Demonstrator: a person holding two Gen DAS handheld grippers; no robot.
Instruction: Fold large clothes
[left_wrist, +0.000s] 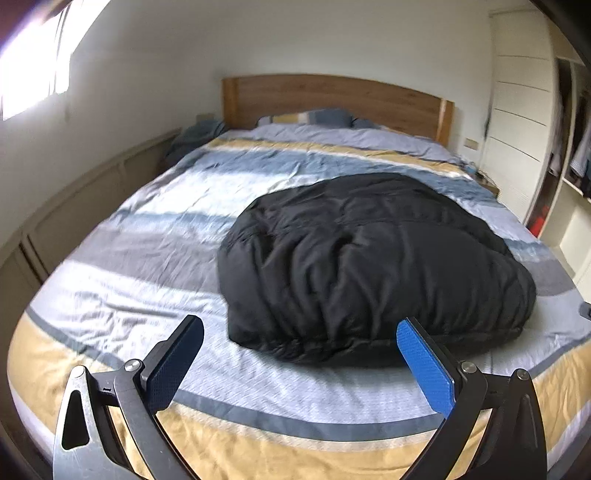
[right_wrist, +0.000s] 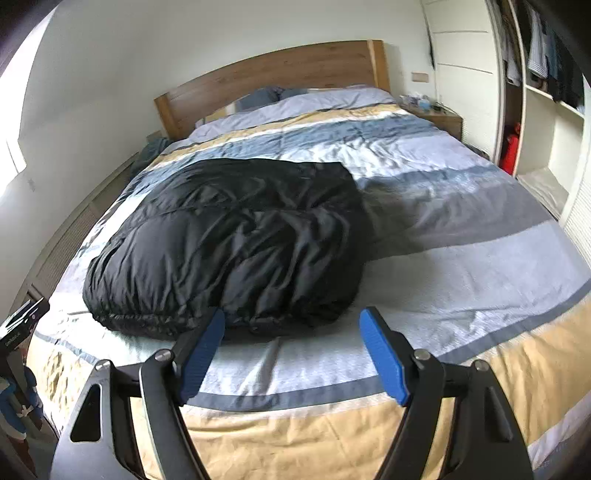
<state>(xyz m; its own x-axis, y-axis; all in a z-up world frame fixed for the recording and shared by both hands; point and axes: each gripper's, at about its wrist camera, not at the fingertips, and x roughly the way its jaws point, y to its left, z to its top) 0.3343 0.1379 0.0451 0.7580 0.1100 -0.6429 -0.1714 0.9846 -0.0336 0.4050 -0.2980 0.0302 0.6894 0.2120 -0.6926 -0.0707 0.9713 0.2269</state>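
Our left gripper (left_wrist: 300, 328) and right gripper (right_wrist: 292, 320) hang wide, empty, tilted down at the bed's (left_wrist: 122, 236) foot edge; black jacket's (left_wrist: 369, 258) shape is hard to read

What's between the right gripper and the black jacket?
Only bare striped bedcover. In the right wrist view, nothing else lies between the open right gripper and the black puffer jacket.

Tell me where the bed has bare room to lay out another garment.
Widest bare bedspread lies between the black jacket and the window-side edge. Another strip runs between jacket and pillows by the headboard. The wardrobe-side is free too. Only the middle is taken.
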